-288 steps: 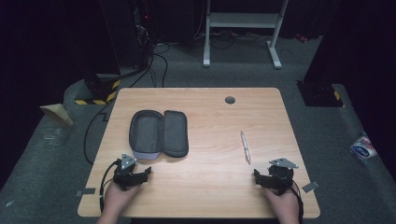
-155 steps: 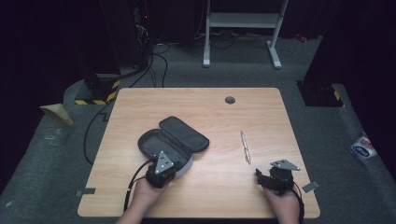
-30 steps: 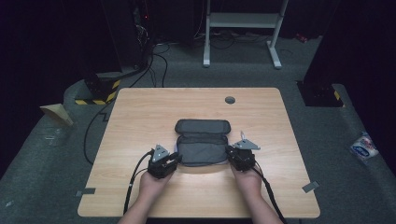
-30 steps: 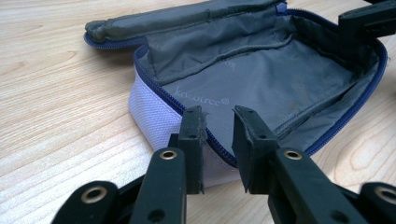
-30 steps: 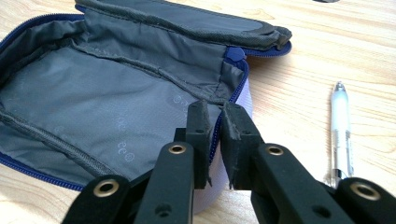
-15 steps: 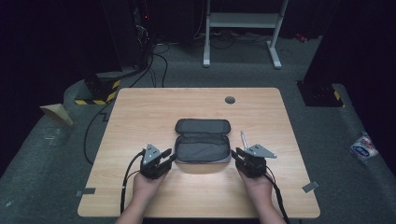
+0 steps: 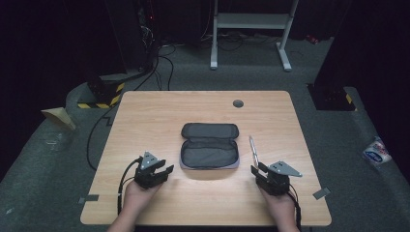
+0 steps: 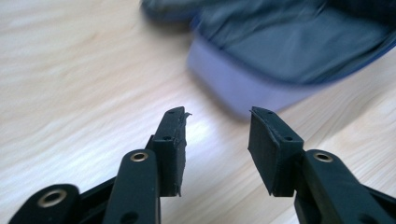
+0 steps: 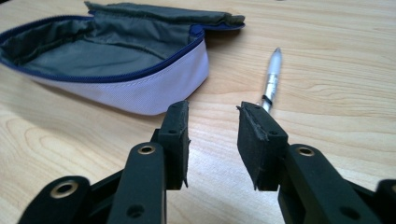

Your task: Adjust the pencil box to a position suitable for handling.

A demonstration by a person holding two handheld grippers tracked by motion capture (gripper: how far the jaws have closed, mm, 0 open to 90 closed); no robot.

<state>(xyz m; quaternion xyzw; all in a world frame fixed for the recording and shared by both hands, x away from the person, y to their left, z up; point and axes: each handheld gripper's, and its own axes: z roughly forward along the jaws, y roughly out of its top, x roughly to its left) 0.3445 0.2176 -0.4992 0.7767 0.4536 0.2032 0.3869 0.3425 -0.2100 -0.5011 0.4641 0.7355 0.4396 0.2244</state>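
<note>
pouch (image 7: 210,152) mid-table (image 7: 145,116) — pen (image 7: 253,150) just right

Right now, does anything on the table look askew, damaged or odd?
Nothing stands out. The case lies open and square mid-table, the pen flat beside it, apart. Both grippers, left and right, are empty, their jaws having just opened, clear of the case.

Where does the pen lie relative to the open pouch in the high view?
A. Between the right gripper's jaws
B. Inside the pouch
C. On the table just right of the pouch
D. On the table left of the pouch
C: the pen lies bare on the table right of the open pouch, apart from it and ahead of the right gripper.
</note>
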